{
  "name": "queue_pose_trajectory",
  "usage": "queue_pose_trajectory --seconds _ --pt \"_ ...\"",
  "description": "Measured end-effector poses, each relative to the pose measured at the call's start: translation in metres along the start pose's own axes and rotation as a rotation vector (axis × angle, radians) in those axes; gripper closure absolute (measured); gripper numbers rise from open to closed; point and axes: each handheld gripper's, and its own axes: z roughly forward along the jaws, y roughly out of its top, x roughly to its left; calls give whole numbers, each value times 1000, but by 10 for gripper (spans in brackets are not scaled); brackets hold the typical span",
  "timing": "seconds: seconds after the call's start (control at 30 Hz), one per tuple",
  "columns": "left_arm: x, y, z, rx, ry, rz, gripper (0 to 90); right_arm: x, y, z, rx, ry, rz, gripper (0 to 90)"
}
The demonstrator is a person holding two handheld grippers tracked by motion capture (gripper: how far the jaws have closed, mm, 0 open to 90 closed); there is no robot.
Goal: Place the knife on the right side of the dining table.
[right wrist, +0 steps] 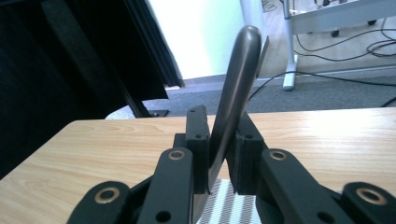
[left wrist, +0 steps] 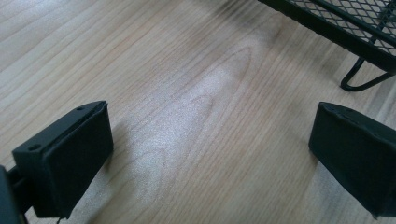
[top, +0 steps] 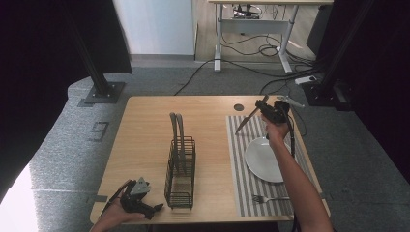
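Note:
My right gripper (top: 262, 108) hovers over the far end of the striped placemat (top: 239, 159), shut on a dark metal knife (top: 244, 123) that slants down toward the left. In the right gripper view the knife (right wrist: 238, 74) stands up between the pads of that gripper (right wrist: 222, 140), which pinch it. At the near left of the table, my left gripper (top: 155, 209) rests open; its view shows only bare wood between the fingers (left wrist: 70, 158) of this gripper (left wrist: 210, 149). A black wire cutlery rack (top: 180, 174) stands mid-table, its corner (left wrist: 345, 23) just beyond the left gripper.
Two grey utensils (top: 176, 130) stick up from the rack's far end. A white plate (top: 266, 159) lies on the placemat, with a fork (top: 268, 198) near its front end. A round cable hole (top: 238, 107) sits at the table's far side. Bare wood (top: 145, 135) spreads left of the rack.

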Motion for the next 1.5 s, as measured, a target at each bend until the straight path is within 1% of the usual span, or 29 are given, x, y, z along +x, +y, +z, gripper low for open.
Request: queue_pose_trajectory --seconds 0.03,0.07,0.13,0.33,0.47,0.5,0.77,0.87,1.0,1.03,1.23,1.4,1.5 --pt "0 0 0 0 0 0 0 -4 0 0 1 -8 8 796" --pt "0 0 0 0 0 0 0 -4 0 0 1 -8 8 796" --pt "0 0 0 0 0 0 0 -8 0 -1 1 -15 17 795" --pt "0 0 0 0 0 0 0 -13 -2 -3 1 -33 10 785" --pt "0 0 0 0 0 0 0 -19 -4 -4 1 -45 30 780" --pt "0 0 0 0 0 0 0 -23 -4 -5 0 -48 41 779" --pt "0 0 0 0 0 0 0 -33 -8 -7 -6 -70 71 768" --pt "0 0 0 0 0 0 0 -39 -10 -7 2 -83 81 755" --pt "0 0 0 0 0 0 0 -43 -11 -8 18 -102 76 740" --pt "0 0 0 0 0 0 0 -44 -11 -9 28 -110 66 732" --pt "0 0 0 0 0 0 0 -44 -11 -12 46 -130 43 716" --pt "0 0 0 0 0 0 0 -45 -12 -14 51 -129 30 706" --pt "0 0 0 0 0 0 0 -49 -13 -15 64 -134 32 694"
